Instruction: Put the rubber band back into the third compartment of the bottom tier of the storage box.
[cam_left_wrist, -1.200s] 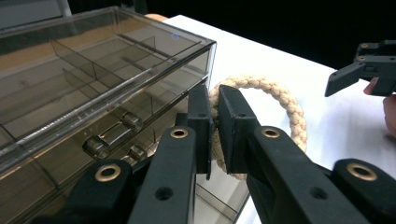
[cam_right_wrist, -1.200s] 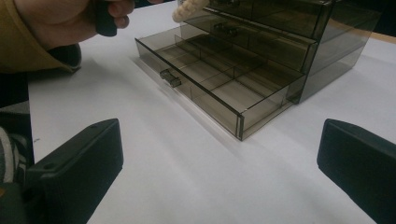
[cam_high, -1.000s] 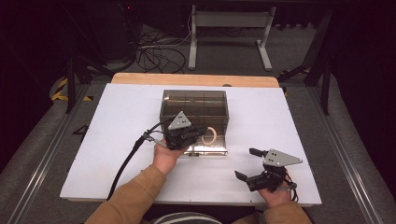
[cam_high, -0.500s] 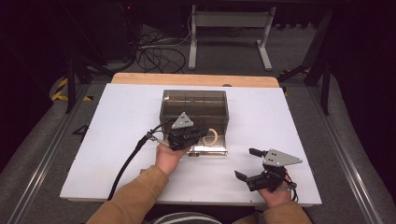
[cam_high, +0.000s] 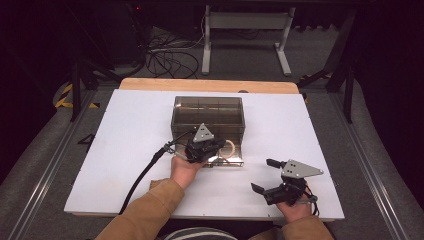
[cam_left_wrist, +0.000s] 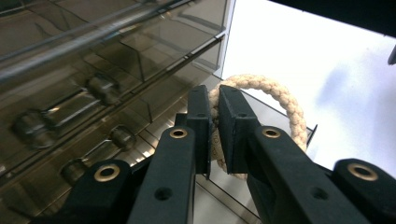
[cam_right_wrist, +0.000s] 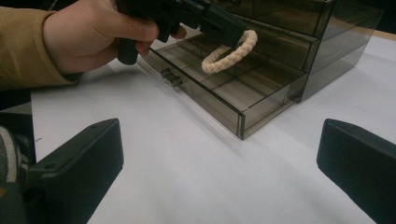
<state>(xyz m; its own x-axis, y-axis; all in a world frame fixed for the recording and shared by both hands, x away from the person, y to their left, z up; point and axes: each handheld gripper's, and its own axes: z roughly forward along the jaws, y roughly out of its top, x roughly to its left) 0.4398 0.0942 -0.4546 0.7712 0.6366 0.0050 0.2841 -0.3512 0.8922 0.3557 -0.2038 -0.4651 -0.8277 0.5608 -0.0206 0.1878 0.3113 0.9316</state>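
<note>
Little has moved since the earlier frame. At lower right, the right gripper (cam_high: 272, 187) is held wide open, empty. At centre, the left gripper (cam_high: 216, 145) is clamped on the rope ring (cam_left_wrist: 275, 100) above the open drawer (cam_right_wrist: 219, 91); a thin pinch could let it slip outside.

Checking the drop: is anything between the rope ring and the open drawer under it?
Nothing visible: the left hand-held gripper holds the rope ring above the open drawer, whose compartments look bare.
</note>
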